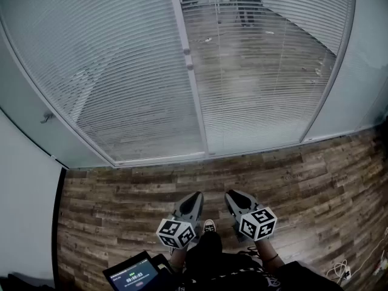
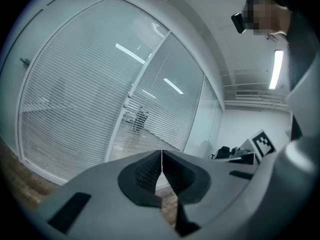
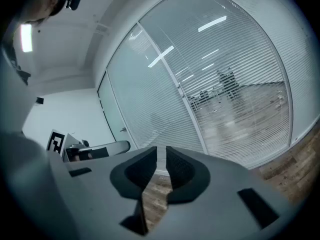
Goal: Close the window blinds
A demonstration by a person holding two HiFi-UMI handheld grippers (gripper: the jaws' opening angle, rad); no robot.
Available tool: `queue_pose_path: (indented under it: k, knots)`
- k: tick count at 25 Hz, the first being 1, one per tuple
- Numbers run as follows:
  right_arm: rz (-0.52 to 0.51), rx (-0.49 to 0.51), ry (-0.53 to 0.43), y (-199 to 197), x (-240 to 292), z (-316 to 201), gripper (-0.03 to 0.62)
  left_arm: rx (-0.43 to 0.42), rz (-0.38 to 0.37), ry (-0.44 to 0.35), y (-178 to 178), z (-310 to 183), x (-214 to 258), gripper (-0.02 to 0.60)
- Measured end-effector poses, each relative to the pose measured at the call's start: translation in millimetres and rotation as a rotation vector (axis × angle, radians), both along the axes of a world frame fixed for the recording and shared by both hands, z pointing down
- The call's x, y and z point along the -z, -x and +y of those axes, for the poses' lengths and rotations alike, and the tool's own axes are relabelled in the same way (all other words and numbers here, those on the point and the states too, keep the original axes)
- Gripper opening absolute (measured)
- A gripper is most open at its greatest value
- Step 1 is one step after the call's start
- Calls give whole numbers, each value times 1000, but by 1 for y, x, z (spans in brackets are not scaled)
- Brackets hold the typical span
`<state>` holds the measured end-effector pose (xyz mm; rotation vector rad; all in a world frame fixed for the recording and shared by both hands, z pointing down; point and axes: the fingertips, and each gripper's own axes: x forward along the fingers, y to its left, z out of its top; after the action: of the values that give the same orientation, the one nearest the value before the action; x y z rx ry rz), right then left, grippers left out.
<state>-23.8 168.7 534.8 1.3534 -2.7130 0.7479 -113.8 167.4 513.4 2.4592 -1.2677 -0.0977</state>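
Observation:
Horizontal blinds hang behind a glass wall. The left panel's blinds (image 1: pixel 109 71) look nearly closed and white. Through the slats of the right panel's blinds (image 1: pixel 267 71) I see the room beyond. Two small knobs (image 1: pixel 188 59) sit on the upright frame between the panels. Both grippers are held low by the person's body, well short of the glass. My left gripper (image 1: pixel 197 196) (image 2: pixel 161 154) is shut and empty, its pads touching. A narrow gap shows between the jaws of my right gripper (image 1: pixel 232 194) (image 3: pixel 161 151), with nothing in it.
Wood-pattern floor (image 1: pixel 303 180) runs from the person's shoe (image 1: pixel 209 226) to the glass. A handle (image 1: pixel 46 117) sits on the far-left panel. A small screen device (image 1: pixel 132 276) is at the bottom left, and cables (image 1: pixel 342 271) lie at the bottom right.

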Motion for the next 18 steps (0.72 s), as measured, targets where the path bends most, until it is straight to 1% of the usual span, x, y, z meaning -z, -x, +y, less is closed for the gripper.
queue_pose_path:
  k: [5, 9, 13, 18]
  knots:
    - [10, -26, -2, 16, 5, -79, 69, -24, 1, -5, 18, -85, 5, 5]
    - [27, -69, -12, 21, 6, -131, 69, -47, 10, -10, 28, -144, 5, 5]
    - [61, -107, -7, 23, 4, -169, 69, -60, 26, -2, 39, -183, 2, 5]
    - [87, -106, 20, 35, -4, -203, 69, -46, 44, 59, 53, -219, -16, 6]
